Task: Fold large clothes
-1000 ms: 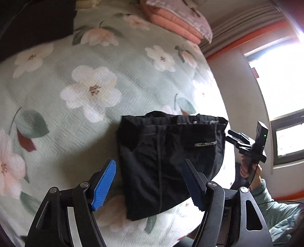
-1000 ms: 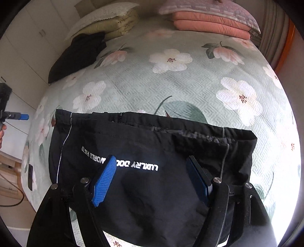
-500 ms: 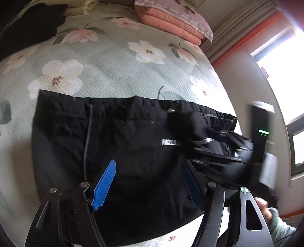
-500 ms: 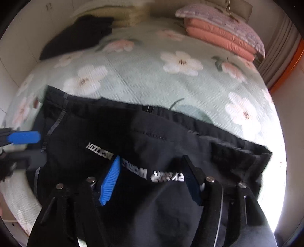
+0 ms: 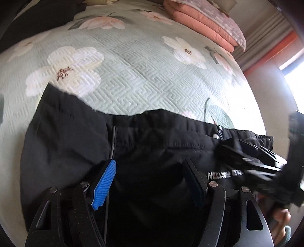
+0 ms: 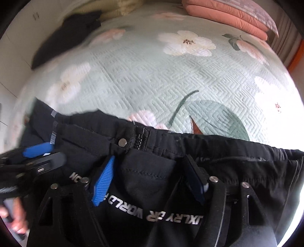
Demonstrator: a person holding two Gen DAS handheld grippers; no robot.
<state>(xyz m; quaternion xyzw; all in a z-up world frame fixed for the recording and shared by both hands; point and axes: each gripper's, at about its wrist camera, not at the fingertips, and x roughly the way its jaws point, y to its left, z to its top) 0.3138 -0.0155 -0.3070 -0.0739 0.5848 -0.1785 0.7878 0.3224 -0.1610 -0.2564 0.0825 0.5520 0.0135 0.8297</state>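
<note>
Black trousers (image 5: 152, 161) spread across the lower half of both frames, waistband toward the frame centre, lying on the floral bed cover (image 5: 133, 76). Left gripper (image 5: 150, 182) low in the left wrist view, fingers spread wide over the cloth, nothing pinched. Right gripper (image 6: 150, 180) likewise low in the right wrist view, fingers spread above the fly, just below the snap button (image 6: 122, 142) and zipper (image 6: 141, 141); holding nothing.

Judged as the approach to a grip before the next fold. To do it well: bring each pair of fingers down on an outer edge of the garment at matching height, pinch every layer together, lift evenly, keep the waistband straight so no slack bunches at the zipper. Risk of catching only the top layer.

Writing, upside down in the right wrist view: white print (image 6: 153, 214) reading roughly "WORLD" and "JXLRY", partly hidden by the fingers. In the left wrist view only a reversed fragment legible, unsure.

Folded pink bedding (image 6: 228, 15) at upper right.
</note>
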